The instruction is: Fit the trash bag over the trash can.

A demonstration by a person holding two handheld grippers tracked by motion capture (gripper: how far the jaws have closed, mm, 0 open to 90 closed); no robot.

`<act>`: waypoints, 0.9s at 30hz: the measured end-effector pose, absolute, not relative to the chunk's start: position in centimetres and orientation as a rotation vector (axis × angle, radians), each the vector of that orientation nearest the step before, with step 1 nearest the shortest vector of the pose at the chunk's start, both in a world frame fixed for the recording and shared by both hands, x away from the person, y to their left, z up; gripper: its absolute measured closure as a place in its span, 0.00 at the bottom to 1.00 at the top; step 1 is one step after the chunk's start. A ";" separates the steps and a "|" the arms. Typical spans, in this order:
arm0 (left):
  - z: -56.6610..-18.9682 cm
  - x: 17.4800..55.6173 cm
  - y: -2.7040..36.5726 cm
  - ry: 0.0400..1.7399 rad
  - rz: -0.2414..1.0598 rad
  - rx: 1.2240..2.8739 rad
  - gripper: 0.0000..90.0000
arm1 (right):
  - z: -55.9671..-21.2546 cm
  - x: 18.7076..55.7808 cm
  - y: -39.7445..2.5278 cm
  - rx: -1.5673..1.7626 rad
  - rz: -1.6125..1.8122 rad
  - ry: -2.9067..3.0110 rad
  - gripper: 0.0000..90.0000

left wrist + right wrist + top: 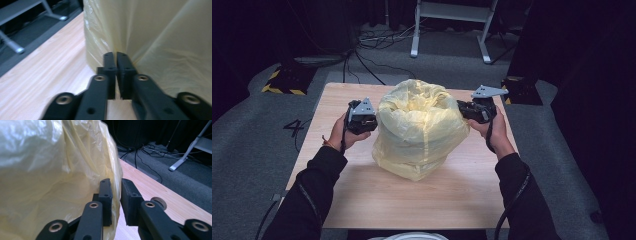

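Yellow plastic bag (419,130) on wooden table (462,195), left hand-held gripper (116,55) pinching it, right hand-held gripper (115,182) slightly parted around a fold.

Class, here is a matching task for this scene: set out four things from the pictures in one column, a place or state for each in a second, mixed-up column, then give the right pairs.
Things:
1. left gripper
2. right gripper
3. yellow plastic bag
4. wooden table

Places or states:
A. carries the bag
B. stands puffed up in the middle of the table
C. fingers pressed shut on a fold of the bag
D. fingers a little apart, bag film between them

Pairs: 1-C, 2-D, 3-B, 4-A
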State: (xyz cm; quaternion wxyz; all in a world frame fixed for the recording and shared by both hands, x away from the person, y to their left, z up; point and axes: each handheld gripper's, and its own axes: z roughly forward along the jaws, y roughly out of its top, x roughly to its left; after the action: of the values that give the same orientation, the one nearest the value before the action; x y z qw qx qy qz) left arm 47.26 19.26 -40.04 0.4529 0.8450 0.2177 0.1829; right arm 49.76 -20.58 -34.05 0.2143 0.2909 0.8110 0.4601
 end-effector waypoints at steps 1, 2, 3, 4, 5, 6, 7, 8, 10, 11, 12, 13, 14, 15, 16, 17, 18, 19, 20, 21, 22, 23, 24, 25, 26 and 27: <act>-40.0 46.9 19.4 0.530 0.465 2.089 0.90 | -34.0 49.6 -20.9 0.799 1.290 2.246 0.89; -40.0 46.6 19.6 0.524 0.469 2.089 0.87 | -33.8 49.5 -21.2 0.795 1.298 2.238 0.87; -39.9 46.3 19.8 0.516 0.465 2.088 0.86 | -33.6 49.3 -21.5 0.798 1.305 2.232 0.85; -39.9 45.9 20.0 0.514 0.480 2.089 0.85 | -33.4 49.0 -21.8 0.790 1.308 2.238 0.84; -39.9 45.6 20.3 0.515 0.495 2.084 0.81 | -33.3 48.8 -22.1 0.774 1.295 2.240 0.83; -39.9 45.2 20.7 0.524 0.498 2.073 0.76 | -33.2 48.6 -22.3 0.774 1.283 2.238 0.80; -39.9 44.9 21.0 0.527 0.490 2.069 0.73 | -33.2 48.4 -22.8 0.783 1.275 2.232 0.76; -40.0 44.5 21.3 0.528 0.494 2.068 0.70 | -33.2 48.2 -23.2 0.794 1.277 2.232 0.73; -40.2 43.8 21.8 0.539 0.502 2.073 0.63 | -33.2 47.8 -24.0 0.786 1.272 2.244 0.70; -40.3 43.5 22.1 0.540 0.494 2.074 0.61 | -33.3 47.7 -24.3 0.788 1.266 2.241 0.67; -40.5 43.2 22.2 0.538 0.487 2.079 0.59 | -33.3 47.5 -24.6 0.801 1.273 2.235 0.64; -40.7 42.8 22.4 0.538 0.489 2.081 0.56 | -33.4 47.4 -24.9 0.802 1.277 2.240 0.64; -40.9 42.4 22.5 0.529 0.478 2.082 0.52 | -33.4 47.2 -25.1 0.786 1.276 2.252 0.62; -41.0 42.0 22.7 0.522 0.454 2.076 0.53 | -33.4 47.0 -25.2 0.763 1.274 2.262 0.59; -41.2 41.6 22.7 0.507 0.438 2.073 0.52 | -33.3 46.8 -25.3 0.747 1.271 2.270 0.56; -41.4 41.2 22.8 0.494 0.425 2.072 0.50 | -33.3 46.6 -25.4 0.736 1.272 2.275 0.55; -41.7 40.8 22.9 0.479 0.403 2.073 0.49 | -33.3 46.4 -25.6 0.724 1.285 2.282 0.53; -41.9 40.4 22.8 0.460 0.376 2.079 0.48 | -33.3 46.2 -25.7 0.707 1.297 2.291 0.50; -42.2 39.9 22.8 0.439 0.358 2.090 0.46 | -33.2 45.9 -25.7 0.689 1.299 2.302 0.48; -42.4 39.4 22.8 0.415 0.332 2.101 0.45 | -33.2 45.7 -25.9 0.663 1.310 2.318 0.44; -42.6 38.9 22.8 0.390 0.315 2.107 0.43 | -33.2 45.4 -26.0 0.645 1.322 2.331 0.41; -42.8 38.5 22.8 0.376 0.308 2.104 0.42 | -33.2 45.2 -26.2 0.630 1.329 2.345 0.38; -43.1 38.2 22.8 0.368 0.280 2.106 0.41 | -33.2 45.0 -26.4 0.618 1.333 2.359 0.35; -43.3 37.9 22.9 0.358 0.265 2.111 0.39 | -33.1 44.8 -26.5 0.601 1.337 2.370 0.32; -43.6 37.7 22.9 0.355 0.245 2.112 0.38 | -33.1 44.7 -26.7 0.590 1.341 2.379 0.30; -44.0 37.6 23.0 0.352 0.218 2.116 0.36 | -33.0 44.6 -26.8 0.590 1.333 2.384 0.28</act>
State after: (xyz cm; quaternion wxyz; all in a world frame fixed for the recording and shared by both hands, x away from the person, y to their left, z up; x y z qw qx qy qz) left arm 37.56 22.96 -43.99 0.4732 0.8645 0.1439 0.0892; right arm 44.58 -26.80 -33.04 0.1729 0.2078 0.8404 0.4697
